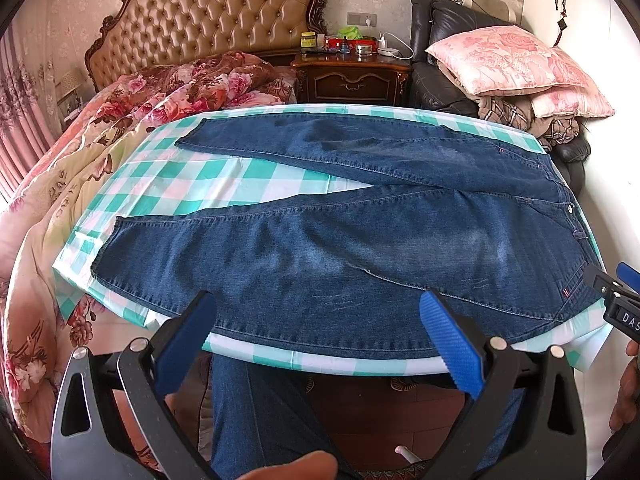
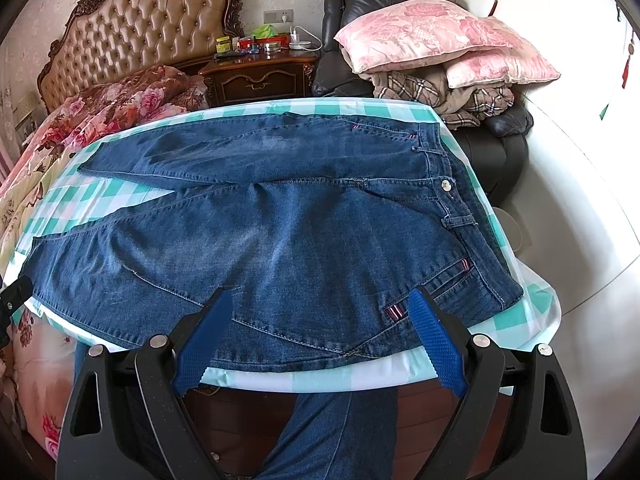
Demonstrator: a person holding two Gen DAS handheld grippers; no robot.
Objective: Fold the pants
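Observation:
Blue jeans (image 1: 360,240) lie flat and spread out on a table with a green-and-white checked cloth (image 1: 192,176). The waistband is at the right, and the two legs run left, splayed apart. My left gripper (image 1: 318,304) is open and empty, just above the near leg by the table's front edge. My right gripper (image 2: 320,304) is open and empty over the near hip of the jeans (image 2: 304,236), close to a striped pocket tab (image 2: 394,312). The right gripper's tip also shows at the right edge of the left wrist view (image 1: 616,284).
A bed with a floral quilt (image 1: 80,168) lies left of the table. A wooden nightstand (image 1: 352,76) stands behind it. A black armchair with pink pillows (image 1: 516,60) is at the back right. A person's denim-clad legs (image 1: 256,412) are below the front edge.

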